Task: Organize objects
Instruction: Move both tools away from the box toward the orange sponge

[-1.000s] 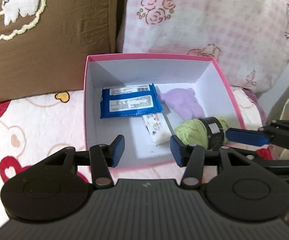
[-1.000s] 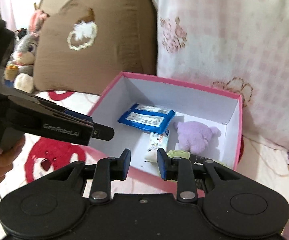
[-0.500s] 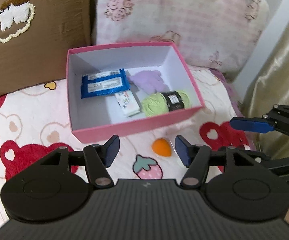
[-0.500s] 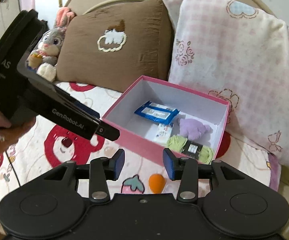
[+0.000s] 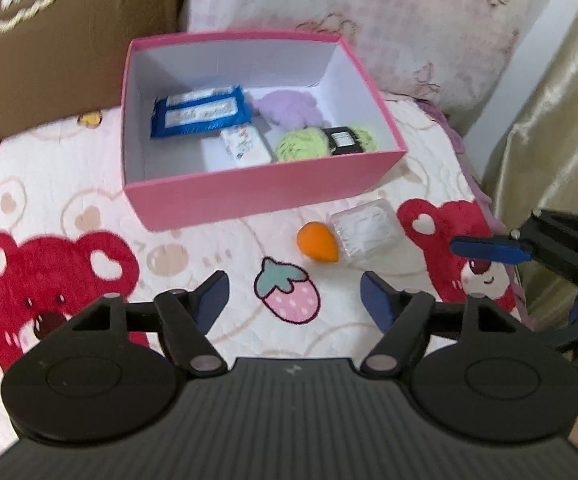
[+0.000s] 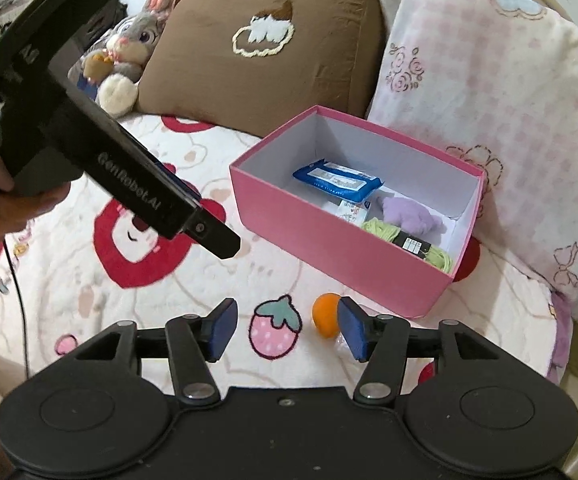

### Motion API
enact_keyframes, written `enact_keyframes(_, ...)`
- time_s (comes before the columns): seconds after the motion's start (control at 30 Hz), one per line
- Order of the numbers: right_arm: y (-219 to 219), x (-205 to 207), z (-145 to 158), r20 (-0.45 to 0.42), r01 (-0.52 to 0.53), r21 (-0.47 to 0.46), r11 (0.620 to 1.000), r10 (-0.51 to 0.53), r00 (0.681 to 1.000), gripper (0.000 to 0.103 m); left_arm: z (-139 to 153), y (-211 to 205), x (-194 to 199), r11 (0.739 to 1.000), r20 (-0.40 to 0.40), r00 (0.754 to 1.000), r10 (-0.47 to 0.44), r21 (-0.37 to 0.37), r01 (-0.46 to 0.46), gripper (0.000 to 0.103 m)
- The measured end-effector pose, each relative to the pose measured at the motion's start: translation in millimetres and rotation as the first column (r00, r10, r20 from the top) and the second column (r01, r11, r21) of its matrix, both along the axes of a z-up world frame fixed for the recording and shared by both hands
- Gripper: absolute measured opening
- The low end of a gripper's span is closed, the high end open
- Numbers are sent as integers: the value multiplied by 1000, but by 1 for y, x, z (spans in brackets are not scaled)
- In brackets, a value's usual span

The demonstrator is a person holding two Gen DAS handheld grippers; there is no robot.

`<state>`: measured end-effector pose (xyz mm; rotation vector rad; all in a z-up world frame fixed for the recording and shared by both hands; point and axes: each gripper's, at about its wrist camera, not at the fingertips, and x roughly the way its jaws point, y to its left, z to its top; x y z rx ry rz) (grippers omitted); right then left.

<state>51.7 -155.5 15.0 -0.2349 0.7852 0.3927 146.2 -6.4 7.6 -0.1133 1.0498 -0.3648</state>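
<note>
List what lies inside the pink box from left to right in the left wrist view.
Blue wipes packet → small white packet → green yarn skein. The purple plush sits behind them, overlapping the span between white packet and yarn, so it is left out of the order.

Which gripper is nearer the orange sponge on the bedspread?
Right. The right gripper has the orange sponge beside its fingertip; the left gripper sits farther back. Both jaws are opening, empty.

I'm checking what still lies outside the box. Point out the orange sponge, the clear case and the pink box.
orange sponge [image 5: 316,241], left wrist view, its rounded body.
clear case [image 5: 367,231], left wrist view, its lid.
pink box [image 5: 265,187], left wrist view, its near outer wall.
</note>
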Motion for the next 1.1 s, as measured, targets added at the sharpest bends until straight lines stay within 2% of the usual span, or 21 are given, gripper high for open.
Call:
enact_keyframes(0.17,2,9,-29,20,-1,-37,999,2,1000,62,-23,2,4,999,17,1000,19,-28,-19,84)
enact_keyframes(0.37,-1,25,-62,77,-31,-71,997,36,996,62,-54,-3,10,996,48,998,28,-89,-23,85)
enact_keyframes(0.53,0,41,-92,83,-37,-111,993,46,995,62,-81,-11,13,993,79,996,41,-115,-32,85)
enact_keyframes(0.73,4,52,-118,102,-45,-157,987,62,993,61,-108,-22,15,983,125,992,31,-183,-8,84)
enact_keyframes(0.83,9,54,-128,118,-53,-204,978,78,990,57,-120,-26,17,977,138,990,37,-213,-7,83)
enact_keyframes(0.97,11,60,-139,124,-56,-239,969,87,988,51,-136,-26,26,955,127,990,66,-296,-25,81)
enact_keyframes(1.07,13,62,-146,142,-41,-271,962,82,986,50,-144,-28,34,949,107,991,74,-312,-37,76)
enact_keyframes(1.1,13,62,-147,150,-41,-283,958,87,985,45,-147,-30,37,949,104,992,70,-314,-34,75)
